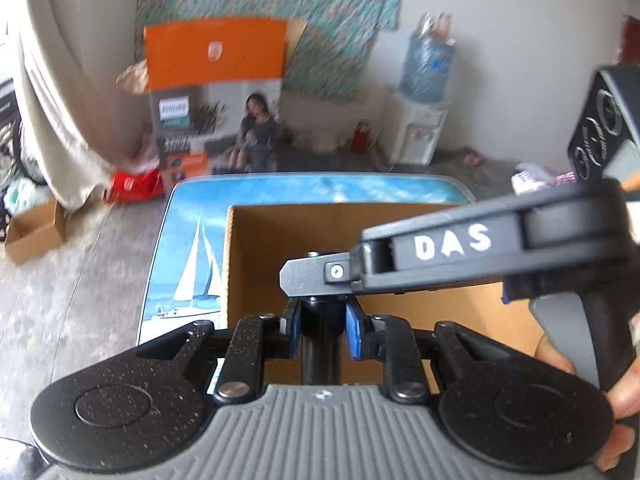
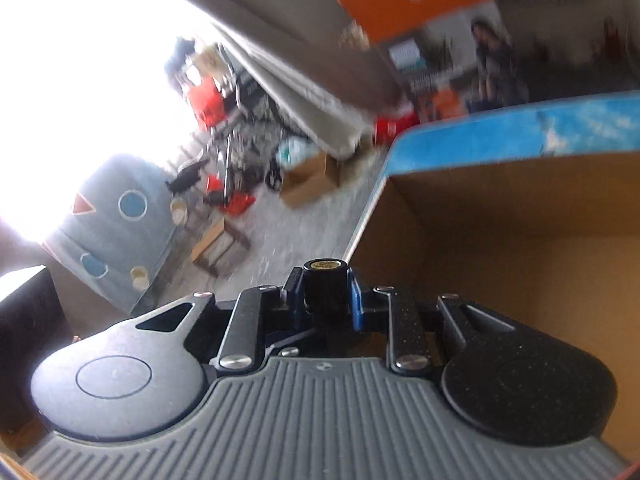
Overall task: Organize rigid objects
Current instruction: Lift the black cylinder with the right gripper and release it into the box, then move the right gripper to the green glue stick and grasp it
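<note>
My left gripper (image 1: pixel 320 330) is shut on a black rod (image 1: pixel 320 344) that runs between its blue pads. My right gripper (image 2: pixel 325 302) is shut on the same kind of black rod (image 2: pixel 325 280), whose brass-capped end points forward. In the left wrist view the right gripper's body marked "DAS" (image 1: pixel 452 256) crosses from the right, its tip right over my left fingers. Both grippers hover at the open brown cardboard box (image 1: pixel 256 248), also in the right wrist view (image 2: pixel 500 216). The box stands on a blue table with a sailboat print (image 1: pixel 188 264).
An orange and grey Philips carton (image 1: pixel 216 96) stands on the floor behind the table. A water dispenser (image 1: pixel 420 120) is at the back right. A small open cardboard box (image 1: pixel 34 232) lies on the floor at left. Clutter and a patterned rug (image 2: pixel 116 220) lie left.
</note>
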A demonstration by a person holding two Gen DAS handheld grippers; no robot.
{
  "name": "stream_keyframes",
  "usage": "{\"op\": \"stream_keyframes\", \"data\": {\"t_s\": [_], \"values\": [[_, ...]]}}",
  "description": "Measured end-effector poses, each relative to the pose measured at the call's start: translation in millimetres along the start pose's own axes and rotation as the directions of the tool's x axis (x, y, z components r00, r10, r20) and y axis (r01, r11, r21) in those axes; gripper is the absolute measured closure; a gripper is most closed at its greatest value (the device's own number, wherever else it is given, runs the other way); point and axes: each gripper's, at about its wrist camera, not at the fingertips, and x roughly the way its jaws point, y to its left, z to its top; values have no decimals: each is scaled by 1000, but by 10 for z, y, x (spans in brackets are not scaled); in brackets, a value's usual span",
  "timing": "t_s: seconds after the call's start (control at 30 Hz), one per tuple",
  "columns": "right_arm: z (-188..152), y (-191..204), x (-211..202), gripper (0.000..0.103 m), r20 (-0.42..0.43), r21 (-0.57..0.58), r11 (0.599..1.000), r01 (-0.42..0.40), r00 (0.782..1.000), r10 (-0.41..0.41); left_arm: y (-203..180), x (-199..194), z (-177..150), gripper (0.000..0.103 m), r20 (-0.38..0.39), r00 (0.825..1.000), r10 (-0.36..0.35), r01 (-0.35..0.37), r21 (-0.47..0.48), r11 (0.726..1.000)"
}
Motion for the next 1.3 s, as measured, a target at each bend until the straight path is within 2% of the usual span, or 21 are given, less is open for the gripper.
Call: {"op": "stream_keyframes", "data": {"t_s": [0.17,0.33,0.43,0.53,0.6,0.63,0.67,0.73,0.83,1.0,1.17,1.3], "values": [[202,-294,580,82,-166,57,998,35,986,-25,81,324,-29,78,-93,994,50,-49,11,999],[283,-550,1034,81,-293,61,994,94,953,-72,129,394,-94,74,-115,992,54,-53,18,998],[330,-651,1275,81,-325,43,989,143,938,-121,149,413,-95,73,-117,991,65,-63,16,998],[463,-667,1437,79,-305,27,988,152,942,-136,198,377,-85,72,-108,992,65,-65,-4,998],[586,-650,1512,68,-265,19,986,165,952,-154,223,327,-74,70,-90,994,67,-69,-18,997],[617,-638,1508,53,-243,22,986,167,957,-157,242,287,-69,67,-78,995,66,-68,-26,997],[662,-646,1491,46,-215,29,984,174,963,-164,255,240,-66,65,-64,996,64,-66,-33,997],[702,-622,1389,42,-168,36,987,160,974,-152,262,126,-64,60,-31,998,54,-55,-41,998],[695,-605,1100,41,-104,57,988,140,985,-134,231,-78,-80,54,18,999,47,-46,-36,998],[470,-454,212,41,5,49,995,84,996,-84,119,-476,-148,47,99,995,3,-3,-7,1000],[-95,-298,-946,39,145,15,999,30,989,-32,-16,-839,-353,33,162,985,-55,49,42,998],[-747,-373,-1542,39,237,50,999,10,971,-22,-123,-938,-611,27,152,984,-98,87,76,993]]}}
